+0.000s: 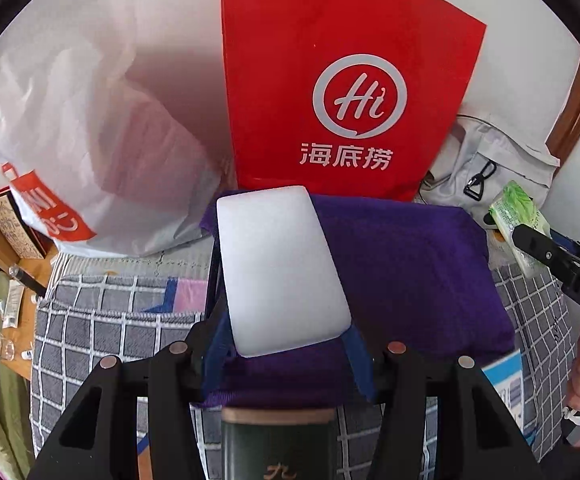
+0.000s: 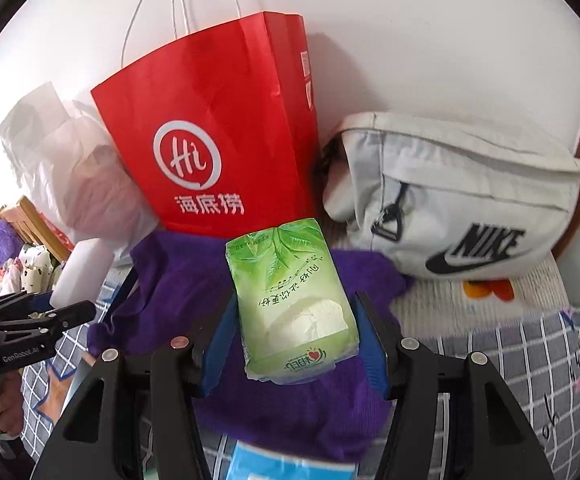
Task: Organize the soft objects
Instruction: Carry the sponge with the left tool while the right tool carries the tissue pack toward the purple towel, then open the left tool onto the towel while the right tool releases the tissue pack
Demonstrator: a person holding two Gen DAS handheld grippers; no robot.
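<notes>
My left gripper (image 1: 285, 354) is shut on a white foam block (image 1: 279, 270) and holds it above a folded purple cloth (image 1: 410, 264) on the bed. My right gripper (image 2: 298, 354) is shut on a green tissue pack (image 2: 294, 300) and holds it over the same purple cloth (image 2: 177, 276). The tissue pack also shows at the right of the left wrist view (image 1: 518, 222). The white block also shows at the left of the right wrist view (image 2: 79, 270).
A red paper bag (image 1: 338, 80) leans on the wall behind the cloth, also in the right wrist view (image 2: 217, 128). A white plastic bag (image 1: 69, 128) lies left, a grey Nike bag (image 2: 458, 192) right. Grey checked bedding (image 1: 101, 328) covers the bed. A blue pack (image 2: 294, 462) lies near.
</notes>
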